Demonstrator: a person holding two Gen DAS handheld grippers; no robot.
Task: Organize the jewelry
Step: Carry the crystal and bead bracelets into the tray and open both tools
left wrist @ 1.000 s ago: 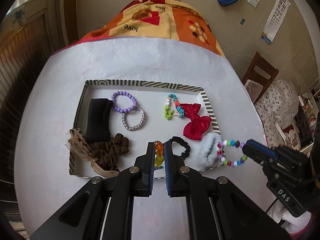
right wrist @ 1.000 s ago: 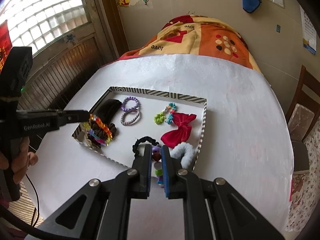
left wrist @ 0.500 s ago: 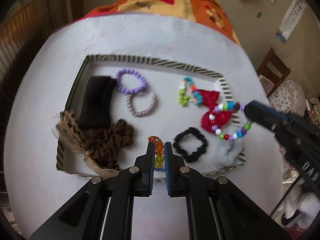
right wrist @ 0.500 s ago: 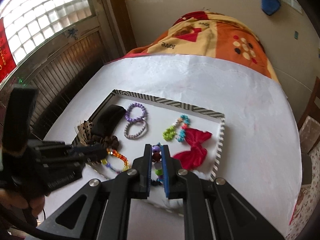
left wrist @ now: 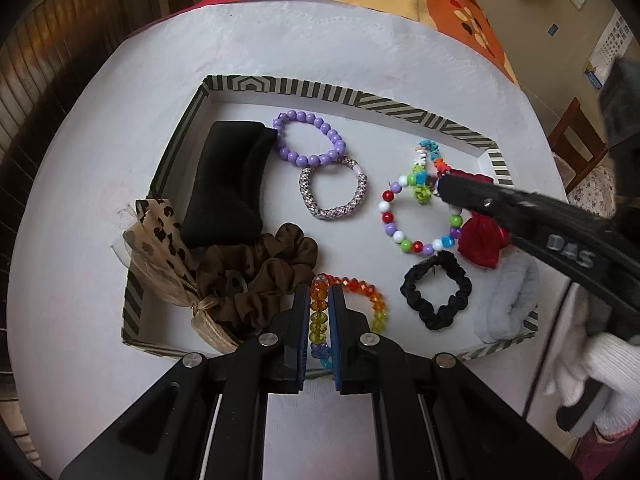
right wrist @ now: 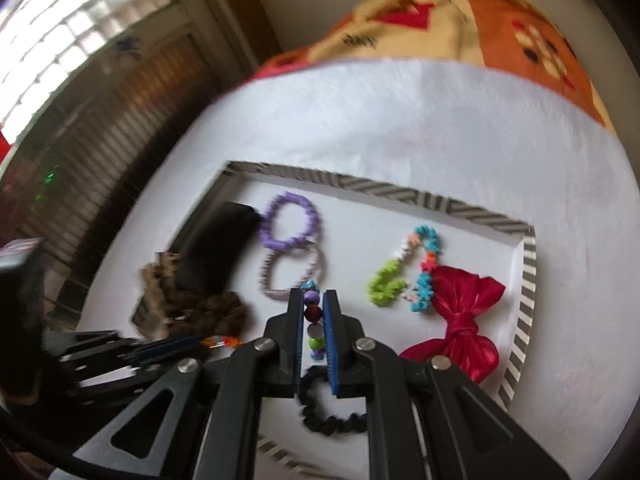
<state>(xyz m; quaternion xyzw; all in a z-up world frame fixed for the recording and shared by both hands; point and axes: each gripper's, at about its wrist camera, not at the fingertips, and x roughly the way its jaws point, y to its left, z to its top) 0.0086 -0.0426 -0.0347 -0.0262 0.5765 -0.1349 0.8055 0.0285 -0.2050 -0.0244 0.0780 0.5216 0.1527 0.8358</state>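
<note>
Rainbow bracelet (left wrist: 352, 312) clamped edge-on in left gripper (left wrist: 319, 312), low over near edge of tray (left wrist: 348, 98), just right of brown scrunchie (left wrist: 260, 268); whether touching tray floor, cannot tell. Loop hangs right of fingers, long axis left-right. Multicolour bracelet (left wrist: 420, 216) clamped in right gripper (left wrist: 442, 190), mid-tray, loop spread toward near-left, over green-and-teal chain (left wrist: 424, 172) and beside red bow (left wrist: 480, 240). In right wrist view, beads stacked in line between closed fingers.

Risks, judged: multicolour loop landing across chain or bow and tangling; rainbow loop dropping onto scrunchie or black hair tie (left wrist: 436, 290), or over near rim if released too close. Elastic beads likely to roll or spring on release. Crowding near purple bracelet (left wrist: 308, 138) and silver bracelet (left wrist: 332, 188) unlikely, well apart.
</note>
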